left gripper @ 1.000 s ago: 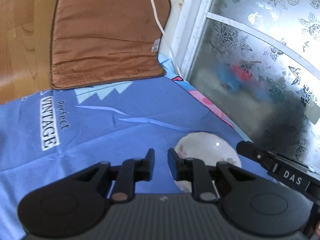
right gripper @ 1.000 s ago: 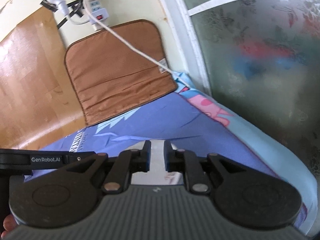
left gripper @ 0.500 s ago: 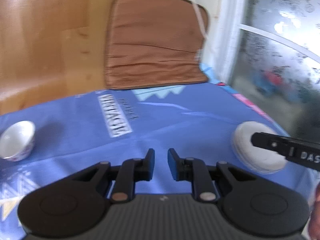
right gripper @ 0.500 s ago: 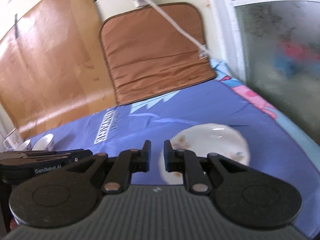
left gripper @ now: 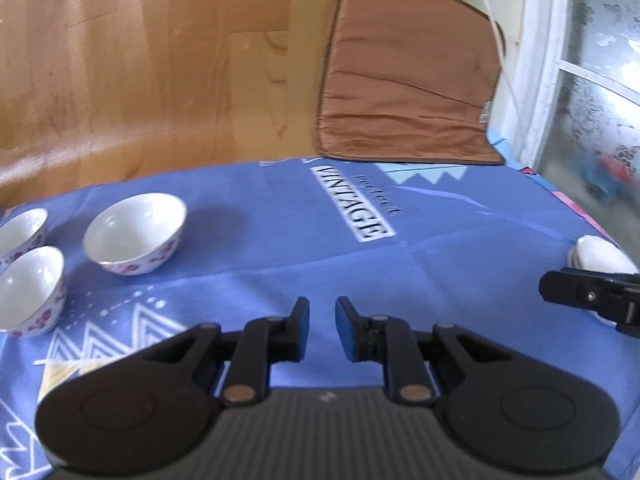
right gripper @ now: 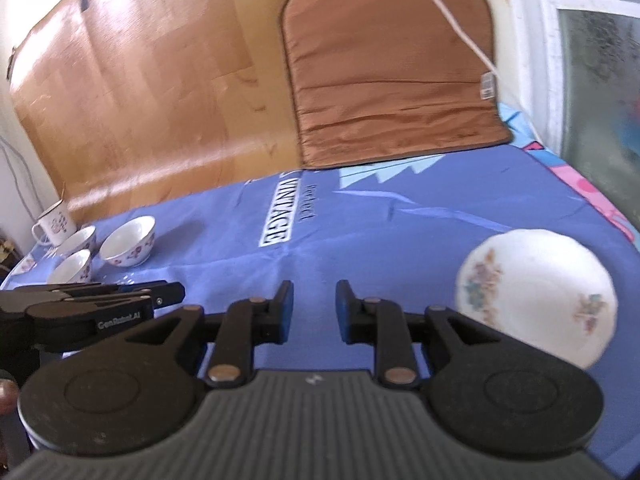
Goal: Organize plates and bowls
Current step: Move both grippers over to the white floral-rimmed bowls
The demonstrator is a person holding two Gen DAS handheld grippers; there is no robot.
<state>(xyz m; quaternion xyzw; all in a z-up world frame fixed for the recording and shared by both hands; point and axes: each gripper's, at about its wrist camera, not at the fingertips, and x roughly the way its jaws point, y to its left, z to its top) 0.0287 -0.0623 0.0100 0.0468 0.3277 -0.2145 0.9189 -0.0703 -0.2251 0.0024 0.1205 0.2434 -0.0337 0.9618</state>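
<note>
Three white bowls with red flower prints stand close together at the left of the blue cloth. My left gripper hovers over the cloth to their right, shut to a narrow slit with nothing in it. White flowered plates lie at the right, with their edge also showing in the left wrist view. My right gripper is left of the plates, apart from them, its jaws opening with nothing between them. The bowls appear far left there, beyond the left gripper's body.
A brown cushion leans at the back beside a wooden board. A frosted glass window lines the right side. A white cable runs down over the cushion. A mug stands behind the bowls.
Both views have swung left across the cloth. The bowls have come into sight and the plates have slid to the right edge. The right jaws have spread a little.
</note>
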